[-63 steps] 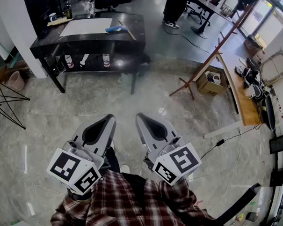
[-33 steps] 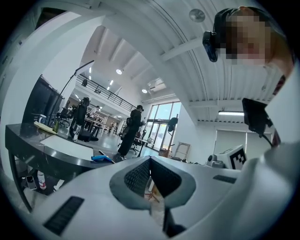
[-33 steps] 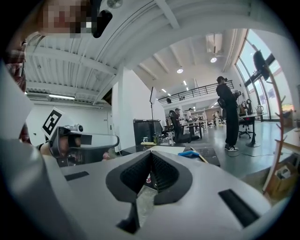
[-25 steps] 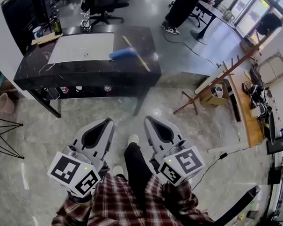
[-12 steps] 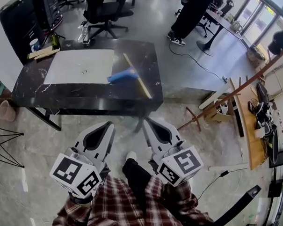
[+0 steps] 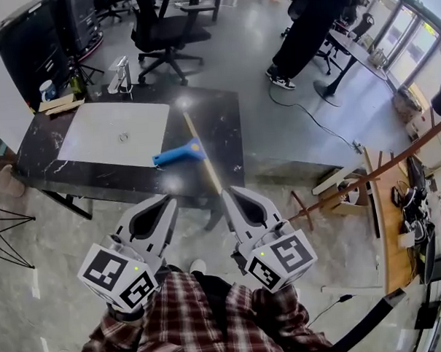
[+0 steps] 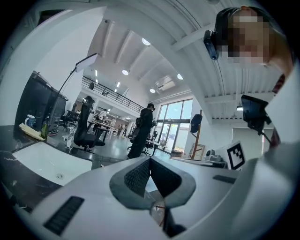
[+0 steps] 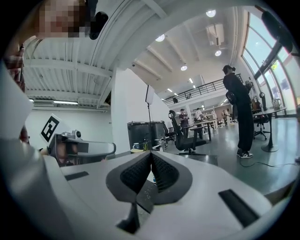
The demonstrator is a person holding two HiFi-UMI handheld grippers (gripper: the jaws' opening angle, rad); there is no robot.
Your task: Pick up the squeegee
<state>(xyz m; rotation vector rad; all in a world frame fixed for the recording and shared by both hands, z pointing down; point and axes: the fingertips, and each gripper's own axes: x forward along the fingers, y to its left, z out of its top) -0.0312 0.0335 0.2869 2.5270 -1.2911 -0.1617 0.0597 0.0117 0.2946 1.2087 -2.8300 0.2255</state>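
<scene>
The bench (image 6: 221, 117) had drawn closer than a moment earlier. The squeegee (image 6: 180, 153) lay at frame centre, beside a white sheet (image 6: 109, 136). The left gripper (image 6: 167, 200) and right gripper (image 6: 228, 192) pointed level towards it, fingers pressed together, empty.

Beyond the left claw (image 6: 168, 201), the tabletop (image 6: 219, 113) is glossy dark stone. The squeegee (image 6: 179, 153) has a blue plastic head and a wooden handle.
</scene>
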